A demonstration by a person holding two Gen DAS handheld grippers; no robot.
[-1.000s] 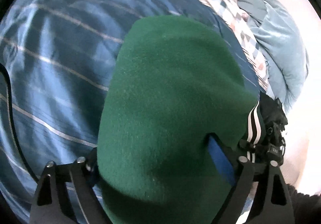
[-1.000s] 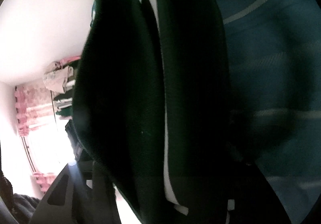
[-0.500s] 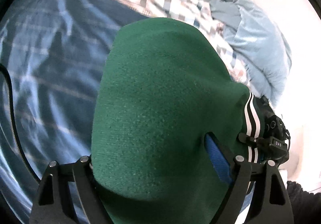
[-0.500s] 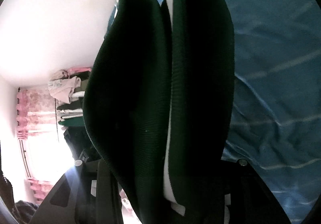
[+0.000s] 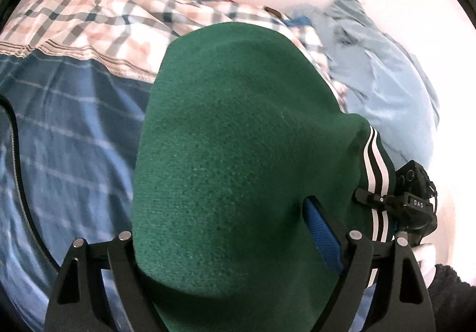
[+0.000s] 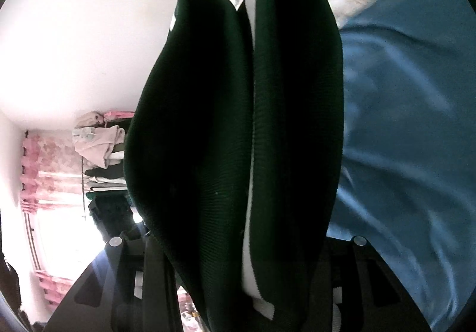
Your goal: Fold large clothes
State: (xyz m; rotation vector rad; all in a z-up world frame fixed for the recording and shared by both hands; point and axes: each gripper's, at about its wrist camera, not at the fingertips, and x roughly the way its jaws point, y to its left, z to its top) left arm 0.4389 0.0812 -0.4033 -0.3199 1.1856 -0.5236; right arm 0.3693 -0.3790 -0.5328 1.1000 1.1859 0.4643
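Hidden behind the green garment [image 5: 238,153]: left gripper [image 5: 235,239] fingertips. Likewise right gripper [image 6: 238,242] fingertips. Blurred beyond: blue striped bedsheet [image 5: 65,138].

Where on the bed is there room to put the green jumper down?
The blue striped bedspread left of the green jumper looks bare, up to the checked cloth. Farther back is crowded: the checked cloth and a light blue garment are heaped by the wall.

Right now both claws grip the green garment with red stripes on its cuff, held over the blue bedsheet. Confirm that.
Not quite: the stripes on the cuff are white, not red, as the left wrist view shows. The rest holds: the left claw and the right claw both grip the green garment over the blue bedsheet.
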